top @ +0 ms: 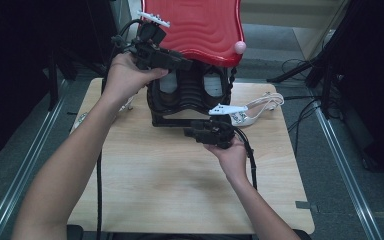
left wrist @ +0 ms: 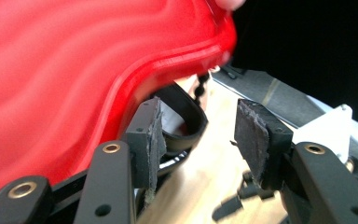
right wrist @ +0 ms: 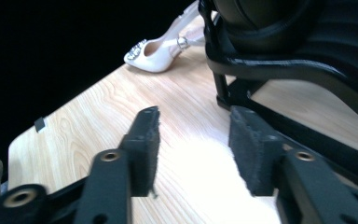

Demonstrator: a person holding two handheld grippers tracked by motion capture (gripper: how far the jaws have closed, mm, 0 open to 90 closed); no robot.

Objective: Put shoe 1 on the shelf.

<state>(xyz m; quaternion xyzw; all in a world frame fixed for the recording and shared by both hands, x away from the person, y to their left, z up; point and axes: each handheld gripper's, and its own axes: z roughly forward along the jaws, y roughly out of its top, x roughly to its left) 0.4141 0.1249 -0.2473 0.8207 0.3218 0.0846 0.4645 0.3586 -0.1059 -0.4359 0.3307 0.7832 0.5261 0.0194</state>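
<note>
The red lid (top: 195, 27) of the black case (top: 190, 95) stands raised just beside the left claw (left wrist: 198, 135), both claws wide and empty. The right claw (right wrist: 193, 144) sits near the case base. The white shoe (right wrist: 161, 51) lies beyond it; I judge it gets picked next.

A case with a wavy red lid (top: 200, 27) stands open on the bench (top: 170, 185); the lid is raised upright at the back, above the black ribbed base (top: 190, 97) at the far edge
</note>
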